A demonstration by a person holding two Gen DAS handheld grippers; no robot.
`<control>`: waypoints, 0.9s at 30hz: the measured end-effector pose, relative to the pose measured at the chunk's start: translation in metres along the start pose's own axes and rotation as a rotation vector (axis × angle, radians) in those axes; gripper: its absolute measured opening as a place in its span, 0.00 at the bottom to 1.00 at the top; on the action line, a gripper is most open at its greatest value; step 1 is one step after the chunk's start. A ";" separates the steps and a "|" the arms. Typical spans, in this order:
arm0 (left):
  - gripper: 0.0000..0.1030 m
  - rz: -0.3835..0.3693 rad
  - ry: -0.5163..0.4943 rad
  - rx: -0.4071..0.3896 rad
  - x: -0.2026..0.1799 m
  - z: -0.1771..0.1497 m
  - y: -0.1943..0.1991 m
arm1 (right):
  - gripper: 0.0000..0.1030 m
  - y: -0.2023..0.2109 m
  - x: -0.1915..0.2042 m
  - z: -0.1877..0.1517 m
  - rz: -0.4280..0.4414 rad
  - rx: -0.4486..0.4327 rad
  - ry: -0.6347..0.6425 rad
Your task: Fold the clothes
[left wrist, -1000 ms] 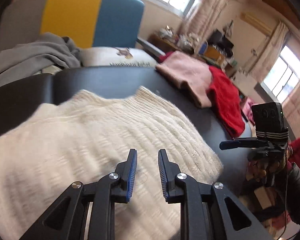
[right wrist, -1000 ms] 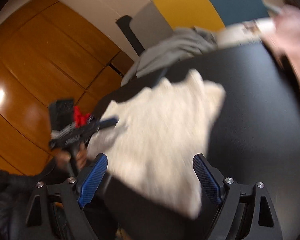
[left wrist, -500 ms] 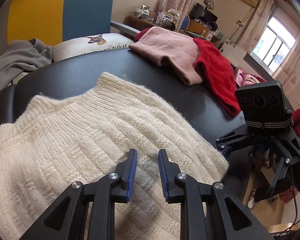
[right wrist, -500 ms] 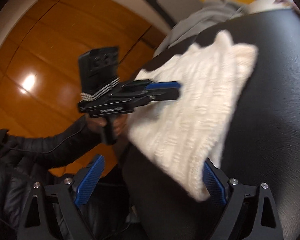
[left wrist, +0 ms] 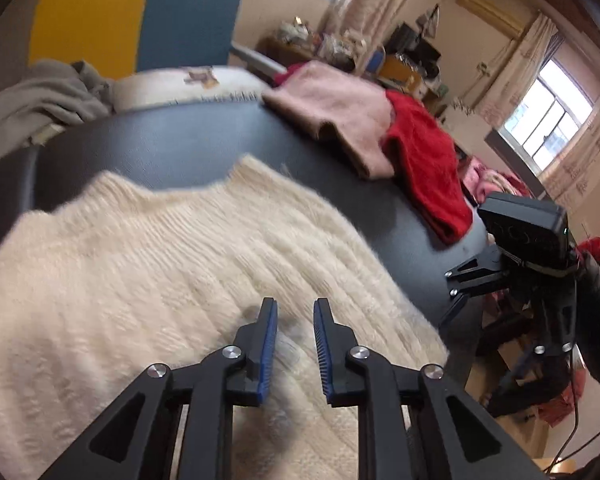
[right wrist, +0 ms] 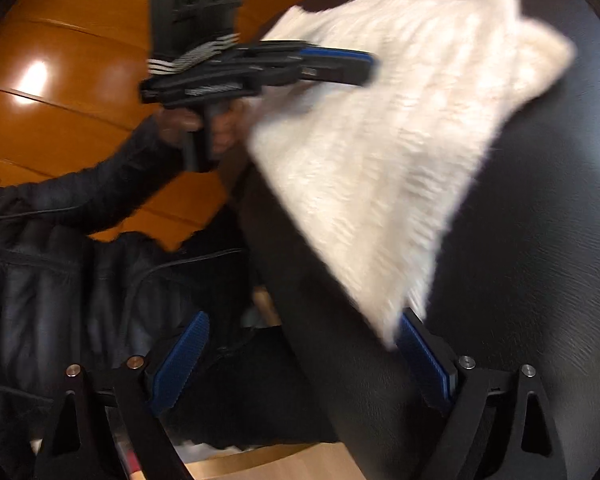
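Observation:
A cream knitted sweater (left wrist: 148, 280) lies flat on the black table (left wrist: 180, 140); it also shows in the right wrist view (right wrist: 400, 140). My left gripper (left wrist: 295, 312) hovers just above the sweater near its near edge, jaws a narrow gap apart and empty; it also shows in the right wrist view (right wrist: 336, 66). My right gripper (right wrist: 300, 344) is wide open at the table's near edge, with the sweater's near corner touching its right pad (right wrist: 420, 356); it also shows in the left wrist view (left wrist: 512, 256).
A folded pink garment (left wrist: 336, 108) and a red one (left wrist: 424, 160) lie at the table's far right. A grey garment (left wrist: 32, 96) and a white cushion (left wrist: 180, 84) rest on the yellow and blue chair (left wrist: 132, 12) behind. Wooden cabinets (right wrist: 60, 80) stand left.
My left gripper has come lower over the sweater. My right gripper has moved in along the table edge, so the sweater's corner now reaches its right pad.

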State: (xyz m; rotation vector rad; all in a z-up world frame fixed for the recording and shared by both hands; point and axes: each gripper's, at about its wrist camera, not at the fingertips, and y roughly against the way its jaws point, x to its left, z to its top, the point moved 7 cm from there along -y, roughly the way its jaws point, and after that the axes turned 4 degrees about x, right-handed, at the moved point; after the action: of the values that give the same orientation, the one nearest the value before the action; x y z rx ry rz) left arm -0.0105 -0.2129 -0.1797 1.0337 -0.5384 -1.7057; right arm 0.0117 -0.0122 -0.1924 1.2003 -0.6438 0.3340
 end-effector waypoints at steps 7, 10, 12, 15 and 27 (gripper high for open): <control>0.21 0.070 0.099 -0.106 0.033 0.005 0.033 | 0.99 0.052 0.027 0.066 -0.204 -0.407 0.076; 0.21 0.165 0.111 -0.105 0.051 -0.005 0.032 | 1.00 0.031 0.022 0.103 -0.316 -0.434 0.076; 0.21 0.259 0.131 -0.092 0.070 -0.015 0.028 | 1.00 0.015 0.008 0.121 -0.386 -0.417 0.043; 0.21 0.266 0.229 -0.095 0.101 -0.030 0.017 | 1.00 -0.004 -0.019 0.133 -0.464 -0.412 -0.025; 0.26 0.181 0.420 -0.319 0.126 -0.082 0.117 | 1.00 -0.017 -0.042 0.132 -0.637 -0.489 -0.059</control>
State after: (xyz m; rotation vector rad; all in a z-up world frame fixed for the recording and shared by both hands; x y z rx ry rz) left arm 0.1077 -0.3622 -0.1825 1.0355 -0.0809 -1.3120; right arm -0.0483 -0.1371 -0.2026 0.8823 -0.3333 -0.3797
